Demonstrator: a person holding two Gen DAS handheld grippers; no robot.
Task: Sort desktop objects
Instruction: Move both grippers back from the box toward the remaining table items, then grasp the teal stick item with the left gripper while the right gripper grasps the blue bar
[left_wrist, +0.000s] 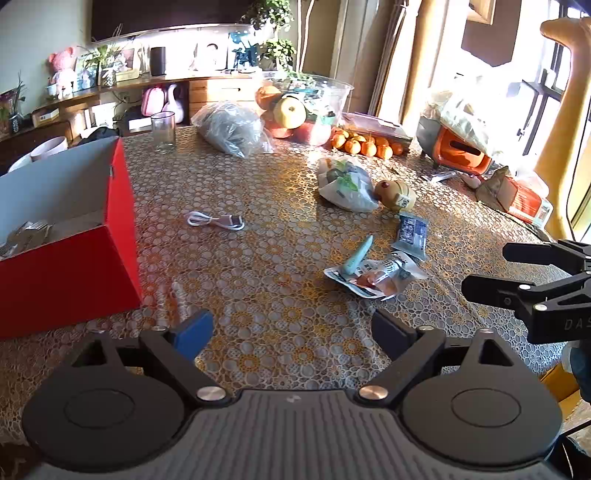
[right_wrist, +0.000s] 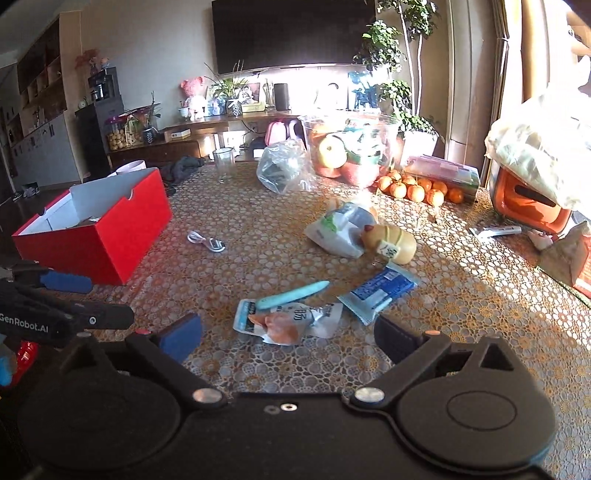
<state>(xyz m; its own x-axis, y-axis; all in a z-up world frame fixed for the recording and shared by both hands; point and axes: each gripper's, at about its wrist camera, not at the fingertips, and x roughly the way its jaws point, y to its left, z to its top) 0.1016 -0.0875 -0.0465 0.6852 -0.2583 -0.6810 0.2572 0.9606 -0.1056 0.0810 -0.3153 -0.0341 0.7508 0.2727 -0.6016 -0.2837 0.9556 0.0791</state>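
A red open box (left_wrist: 74, 273) (right_wrist: 99, 247) stands at the table's left. In the middle lie a white cable (left_wrist: 216, 220) (right_wrist: 207, 242), a teal pen-like stick (left_wrist: 356, 256) (right_wrist: 291, 295) resting on a snack packet (left_wrist: 373, 278) (right_wrist: 288, 321), and a blue packet (left_wrist: 410, 236) (right_wrist: 380, 291). Behind them are a white bag (left_wrist: 345, 184) and a yellow bottle-shaped toy (left_wrist: 395, 194). My left gripper (left_wrist: 291, 328) (right_wrist: 92, 301) is open over bare cloth beside the box. My right gripper (right_wrist: 288, 338) (left_wrist: 491, 271) is open just short of the snack packet, holding nothing.
A lace cloth covers the table (left_wrist: 258, 258). At the back stand a glass (left_wrist: 163, 131), a plastic bag (left_wrist: 231, 127), a clear fruit bowl (left_wrist: 332, 88), tangerines (left_wrist: 365, 146) and an orange container (left_wrist: 461, 151). Several metal pieces lie inside the box.
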